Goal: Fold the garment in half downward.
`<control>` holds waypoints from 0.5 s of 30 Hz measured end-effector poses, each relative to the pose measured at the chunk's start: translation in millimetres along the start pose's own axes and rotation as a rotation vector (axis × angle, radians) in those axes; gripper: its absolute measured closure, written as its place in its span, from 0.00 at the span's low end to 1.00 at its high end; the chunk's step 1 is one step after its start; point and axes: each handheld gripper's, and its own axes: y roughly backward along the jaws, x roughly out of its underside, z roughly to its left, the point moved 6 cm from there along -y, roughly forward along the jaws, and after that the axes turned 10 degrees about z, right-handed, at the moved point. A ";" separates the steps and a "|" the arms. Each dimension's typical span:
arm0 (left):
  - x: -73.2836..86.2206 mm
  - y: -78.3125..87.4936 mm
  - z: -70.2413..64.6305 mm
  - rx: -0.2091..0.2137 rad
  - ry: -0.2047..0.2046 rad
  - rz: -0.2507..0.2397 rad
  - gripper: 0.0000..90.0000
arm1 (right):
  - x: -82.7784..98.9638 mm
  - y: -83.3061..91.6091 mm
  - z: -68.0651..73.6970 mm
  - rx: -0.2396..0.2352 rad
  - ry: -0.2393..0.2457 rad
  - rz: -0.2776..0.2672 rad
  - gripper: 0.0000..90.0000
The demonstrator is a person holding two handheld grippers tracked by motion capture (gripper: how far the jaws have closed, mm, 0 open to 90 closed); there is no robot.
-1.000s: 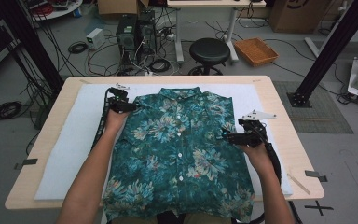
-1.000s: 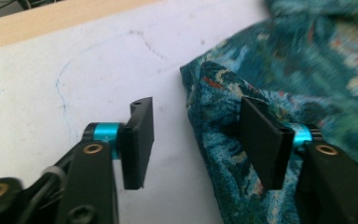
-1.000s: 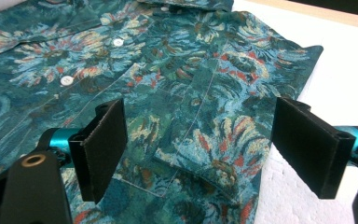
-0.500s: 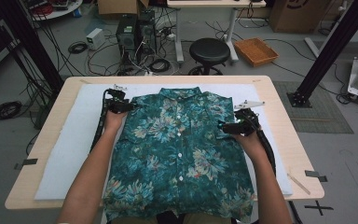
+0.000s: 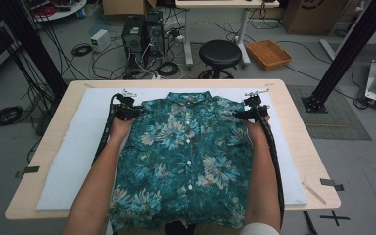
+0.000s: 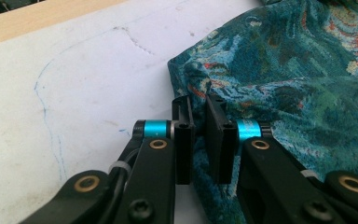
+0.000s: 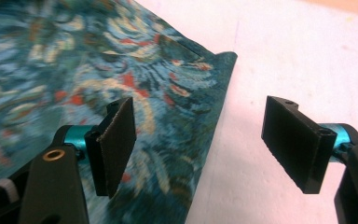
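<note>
While one shirt [image 5: 186,156] lies flat, collar toward far edge, long axis near-far: two grippers; left gripper [image 6: 199,135] just pinching shoulder fabric, right gripper [image 7: 205,144] spread, straddling shoulder edge.

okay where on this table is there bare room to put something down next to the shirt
Two free patches on the white mat: the wide strip between the floral shirt and the mat's left edge, beside the left forearm, and a narrower strip right of the right forearm, crossed by that gripper's cable. Bare wood rims the table. It is crowded at the shoulders, where the left gripper and right gripper work.
</note>
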 end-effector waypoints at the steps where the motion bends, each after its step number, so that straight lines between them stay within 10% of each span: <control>1: 0.2 0.1 0.4 0.001 0.003 -0.001 0.93 | -0.9 -2.5 -0.1 -0.005 -0.008 0.003 0.30; 15: 0.4 0.0 0.6 0.009 0.006 -0.004 0.95 | -15.8 -21.9 -6.0 0.045 -0.059 0.060 0.48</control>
